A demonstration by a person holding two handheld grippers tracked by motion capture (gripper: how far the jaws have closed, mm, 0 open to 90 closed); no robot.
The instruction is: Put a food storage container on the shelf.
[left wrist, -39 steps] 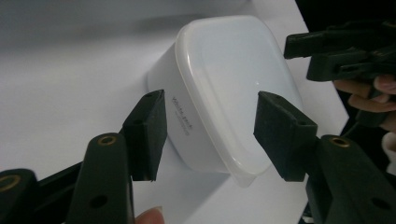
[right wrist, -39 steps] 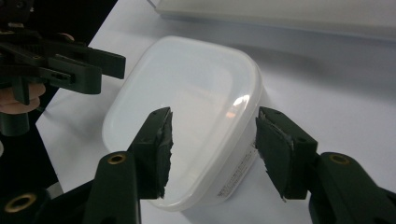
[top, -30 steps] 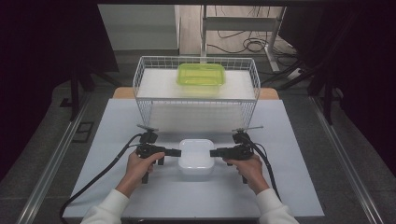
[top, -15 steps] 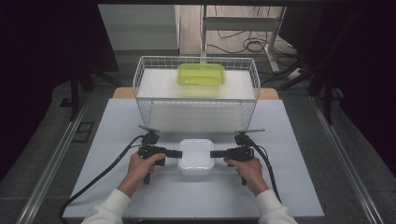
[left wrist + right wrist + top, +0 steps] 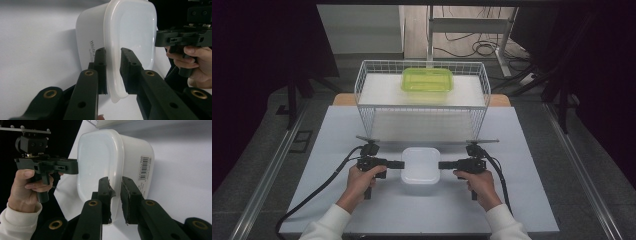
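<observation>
I have the left gripper [image 5: 400, 164] clamped on the left rim of the white tub [image 5: 420, 165], its jaws having just been closing, with the lid's lip pinched between them in the left gripper view. My right gripper [image 5: 442, 165] has likewise been closing and grips the right rim, the edge squeezed between its pads. The tub sits on the pale table [image 5: 522, 200] between my two hands, near the front edge. Farther back stands a wire basket [image 5: 362, 95], and inside it, toward the rear, lies a green container [image 5: 427, 80].
</observation>
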